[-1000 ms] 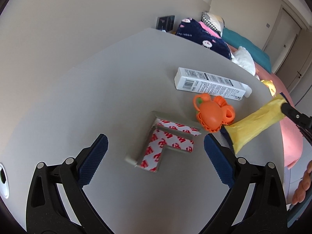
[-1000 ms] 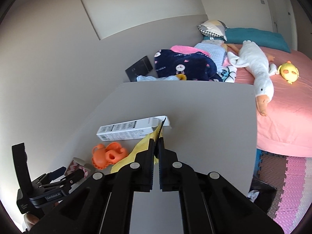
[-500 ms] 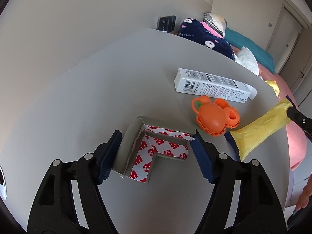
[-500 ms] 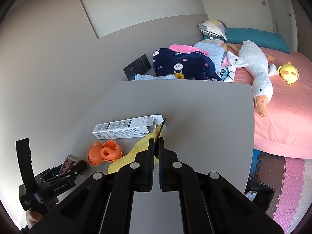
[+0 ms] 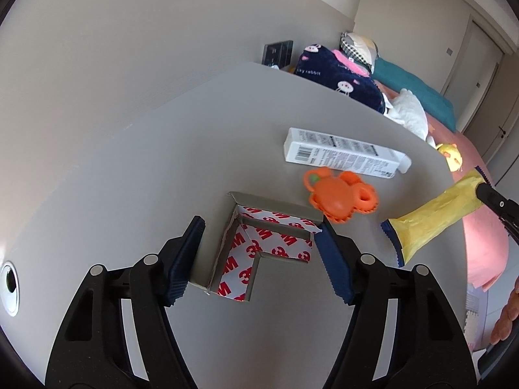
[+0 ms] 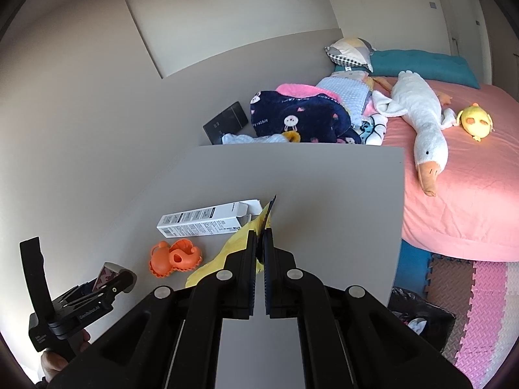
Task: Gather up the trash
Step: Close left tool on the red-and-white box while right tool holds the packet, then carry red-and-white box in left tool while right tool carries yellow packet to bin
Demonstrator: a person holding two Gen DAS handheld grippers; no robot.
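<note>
An L-shaped piece with red-and-white 3M backing [image 5: 269,246] lies on the grey table [image 5: 162,162]. My left gripper [image 5: 259,259] is open, its jaws on either side of the piece, not clamped. My right gripper [image 6: 259,249] is shut on a yellow wrapper [image 6: 227,256], held above the table's right side; the wrapper also shows in the left wrist view [image 5: 434,217]. A white carton [image 5: 343,157] and an orange toy [image 5: 340,199] lie beyond the L-shaped piece.
A black bin with a liner [image 6: 421,317] stands on the floor by the table's right edge. A pink bed [image 6: 470,194] with plush toys and blankets lies past the table. A wall runs along the table's left side.
My left gripper has moved forward and down, and its jaws now straddle the 3M piece and have narrowed. The right gripper keeps its hold on the yellow wrapper, hardly moved.
</note>
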